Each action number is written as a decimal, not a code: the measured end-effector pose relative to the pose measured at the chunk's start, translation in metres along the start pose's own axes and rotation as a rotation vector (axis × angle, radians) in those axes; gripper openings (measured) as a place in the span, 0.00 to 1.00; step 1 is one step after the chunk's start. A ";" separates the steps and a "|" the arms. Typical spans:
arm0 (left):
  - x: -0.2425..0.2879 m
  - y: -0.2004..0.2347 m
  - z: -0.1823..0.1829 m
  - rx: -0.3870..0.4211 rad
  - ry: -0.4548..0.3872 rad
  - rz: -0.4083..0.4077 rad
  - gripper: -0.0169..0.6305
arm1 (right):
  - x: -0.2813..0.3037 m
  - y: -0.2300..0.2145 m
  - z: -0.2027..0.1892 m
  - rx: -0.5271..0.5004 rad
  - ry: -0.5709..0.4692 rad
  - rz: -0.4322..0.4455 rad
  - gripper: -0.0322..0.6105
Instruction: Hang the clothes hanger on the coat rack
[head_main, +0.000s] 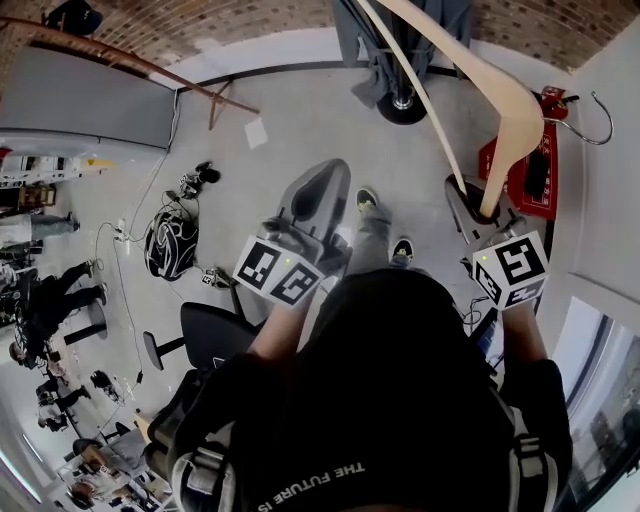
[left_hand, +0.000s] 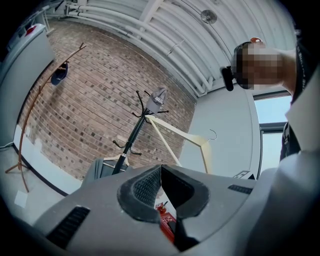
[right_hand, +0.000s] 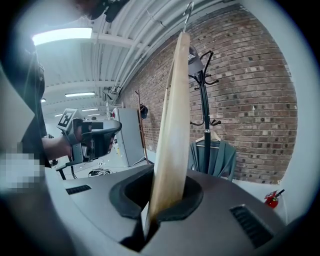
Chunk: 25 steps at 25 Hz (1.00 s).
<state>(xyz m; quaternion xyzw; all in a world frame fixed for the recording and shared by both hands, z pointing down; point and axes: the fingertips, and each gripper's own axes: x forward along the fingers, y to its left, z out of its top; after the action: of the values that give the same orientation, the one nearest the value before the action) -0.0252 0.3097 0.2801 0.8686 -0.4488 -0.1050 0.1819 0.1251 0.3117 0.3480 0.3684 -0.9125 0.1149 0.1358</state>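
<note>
My right gripper (head_main: 478, 200) is shut on the lower end of one arm of a pale wooden clothes hanger (head_main: 510, 100), held upright, its metal hook (head_main: 590, 118) pointing right. In the right gripper view the hanger (right_hand: 172, 120) rises from between the jaws of the right gripper (right_hand: 167, 202), with its hook (right_hand: 188, 10) at the top. The black coat rack (right_hand: 205, 115) stands behind it by the brick wall, apart from the hanger, carrying a grey garment (right_hand: 216, 156). My left gripper (head_main: 318, 190) is shut and holds nothing. It faces the coat rack (left_hand: 134, 131) and the hanger (left_hand: 180, 134).
The coat rack's round base (head_main: 403, 106) stands on the floor ahead. A red fire extinguisher box (head_main: 525, 170) sits by the right wall. A black helmet (head_main: 170, 245) and cables lie at left, near a black chair (head_main: 205, 335). A grey cabinet (head_main: 90, 100) and people are further left.
</note>
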 end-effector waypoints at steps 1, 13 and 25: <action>0.003 0.005 0.002 -0.002 -0.001 -0.004 0.06 | 0.005 -0.002 0.002 -0.003 0.001 -0.003 0.09; 0.077 0.084 0.037 -0.023 -0.012 -0.049 0.06 | 0.095 -0.046 0.037 -0.012 0.032 -0.017 0.09; 0.112 0.164 0.077 -0.038 -0.036 -0.055 0.06 | 0.182 -0.061 0.074 -0.056 0.061 0.002 0.09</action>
<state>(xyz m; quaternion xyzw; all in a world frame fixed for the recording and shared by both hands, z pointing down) -0.1091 0.1142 0.2750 0.8749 -0.4261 -0.1339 0.1875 0.0304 0.1294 0.3453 0.3598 -0.9111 0.1008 0.1738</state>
